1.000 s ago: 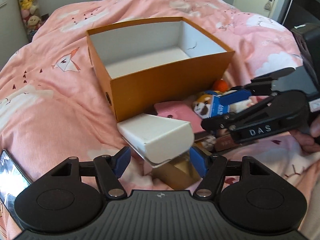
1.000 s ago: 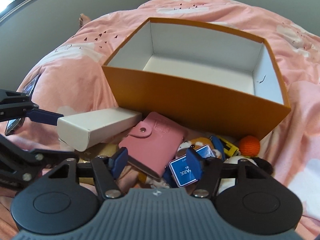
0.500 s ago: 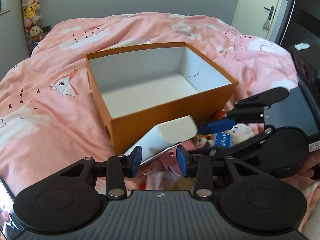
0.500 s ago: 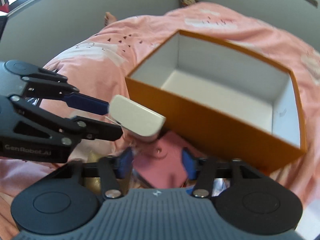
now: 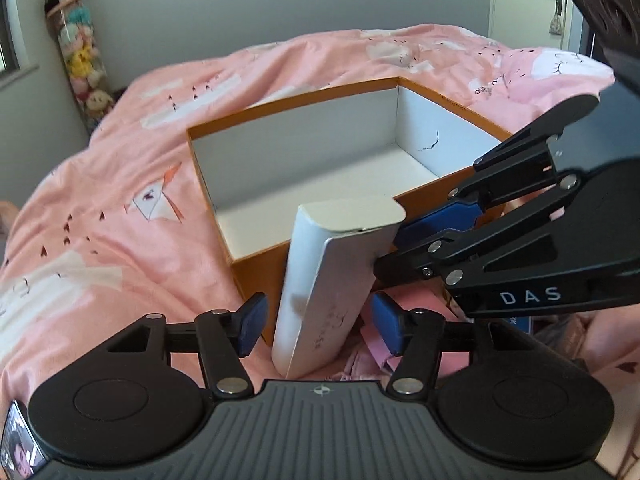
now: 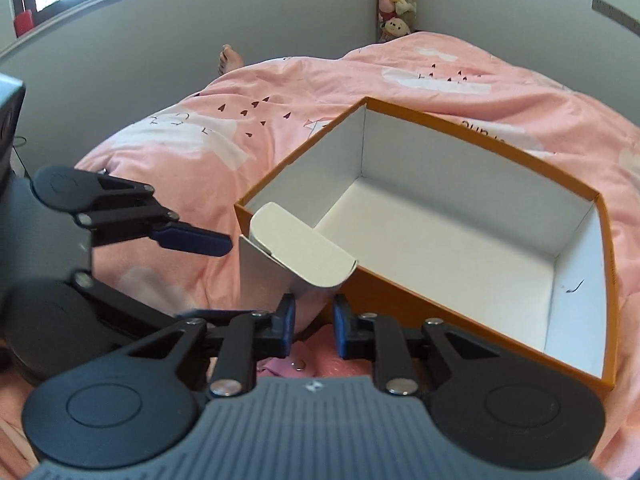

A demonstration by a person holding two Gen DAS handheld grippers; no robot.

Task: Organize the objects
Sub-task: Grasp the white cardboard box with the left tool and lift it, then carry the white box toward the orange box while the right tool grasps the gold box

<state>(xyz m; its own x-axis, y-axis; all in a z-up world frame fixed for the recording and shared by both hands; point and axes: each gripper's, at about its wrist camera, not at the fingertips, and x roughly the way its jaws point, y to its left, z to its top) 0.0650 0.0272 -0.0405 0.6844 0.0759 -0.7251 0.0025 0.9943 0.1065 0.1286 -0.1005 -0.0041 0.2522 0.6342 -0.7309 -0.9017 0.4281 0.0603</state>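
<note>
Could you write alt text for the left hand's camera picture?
A tall white cardboard carton stands between the open jaws of the left gripper, while the right gripper pinches its upper edge from the right. Behind it, an open orange cardboard box with white inside sits on a pink patterned duvet.

The left gripper (image 5: 318, 327) points forward and slightly down, its two blue pads (image 5: 251, 324) spread apart on either side of the lower end of a white box (image 5: 328, 280), with a gap showing at each pad, so nothing is clamped. The right gripper (image 6: 313, 326) comes in from the right, angled across the left one's line of sight, its black linkage arms extended. Its blue pads (image 6: 286, 326) sit close together with a narrow gap, pinched on the box's upper corner edge. In the right wrist view the left gripper (image 6: 192, 242) reaches in from the left, one blue finger just beside the box's top.
</note>
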